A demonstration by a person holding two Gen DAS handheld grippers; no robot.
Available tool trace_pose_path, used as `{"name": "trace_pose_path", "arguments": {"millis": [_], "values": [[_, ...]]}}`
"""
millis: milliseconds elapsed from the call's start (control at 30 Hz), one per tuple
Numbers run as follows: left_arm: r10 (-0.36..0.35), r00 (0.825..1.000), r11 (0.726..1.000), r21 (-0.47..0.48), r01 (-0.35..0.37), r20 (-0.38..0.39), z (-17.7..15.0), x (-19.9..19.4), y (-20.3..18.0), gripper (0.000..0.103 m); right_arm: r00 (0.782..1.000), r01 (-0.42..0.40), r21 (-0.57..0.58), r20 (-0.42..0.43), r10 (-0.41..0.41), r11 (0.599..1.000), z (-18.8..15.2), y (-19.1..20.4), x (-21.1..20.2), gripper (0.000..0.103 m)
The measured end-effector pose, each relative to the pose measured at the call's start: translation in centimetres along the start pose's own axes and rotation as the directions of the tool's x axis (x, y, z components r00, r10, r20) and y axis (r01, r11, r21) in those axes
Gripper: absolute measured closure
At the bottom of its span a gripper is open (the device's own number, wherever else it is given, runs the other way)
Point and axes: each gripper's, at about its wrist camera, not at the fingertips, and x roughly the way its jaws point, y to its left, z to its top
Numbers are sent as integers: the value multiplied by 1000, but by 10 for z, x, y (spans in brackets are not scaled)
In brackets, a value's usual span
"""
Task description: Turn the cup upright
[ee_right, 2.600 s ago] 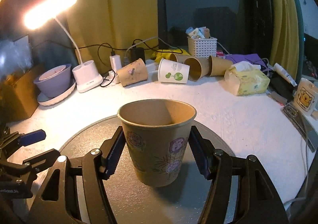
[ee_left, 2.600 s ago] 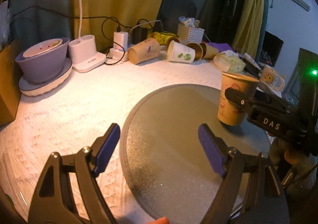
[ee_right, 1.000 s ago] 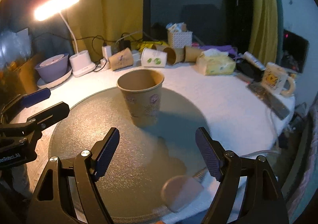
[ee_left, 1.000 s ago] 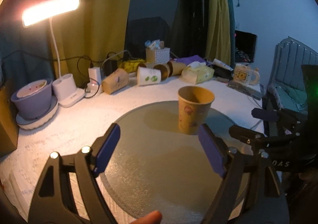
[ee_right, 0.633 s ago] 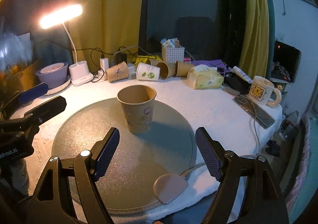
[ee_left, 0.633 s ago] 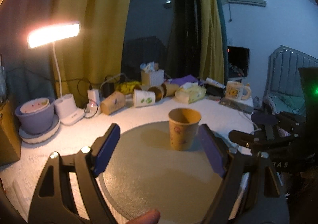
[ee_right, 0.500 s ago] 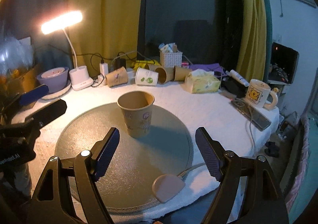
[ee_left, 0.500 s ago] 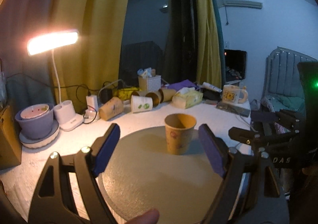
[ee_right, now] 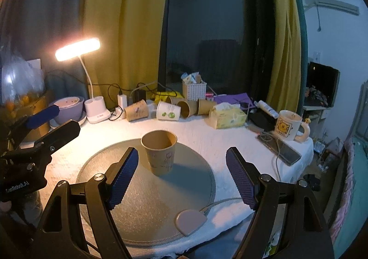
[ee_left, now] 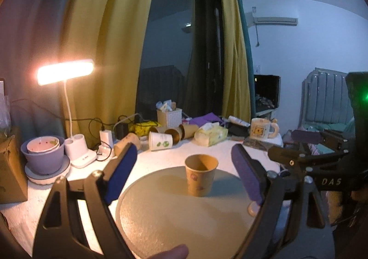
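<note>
Paper cup (ee_right: 159,152) upright, mouth up, near centre of round grey mat (ee_right: 147,201) on the counter (ee_right: 230,139). Left gripper (ee_left: 184,175) and right gripper (ee_right: 181,178) short of mat, fingers apart, empty: flip judged complete.

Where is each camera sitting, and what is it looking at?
Left wrist view: sits on the left tongs, looking over the grey round mat at the upright paper cup; the right tongs show at its right edge.
Right wrist view: sits on the right tongs, facing the paper cup and window; the left tongs show at its left.
Both share the cup, the mat, the lamp and the bear mug.
</note>
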Motion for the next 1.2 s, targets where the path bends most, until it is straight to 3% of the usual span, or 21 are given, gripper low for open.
{"name": "trace_pose_path", "arguments": {"millis": [500,1200], "values": [[-41,996,999,27,39,83,20,-25,-7,17,998,19,10,65,-19,1000,14,0,-31,22],[-3,998,1000,6,3,65,17,-22,-3,17,999,22,30,32,-23,999,10,-4,-20,22]]}}
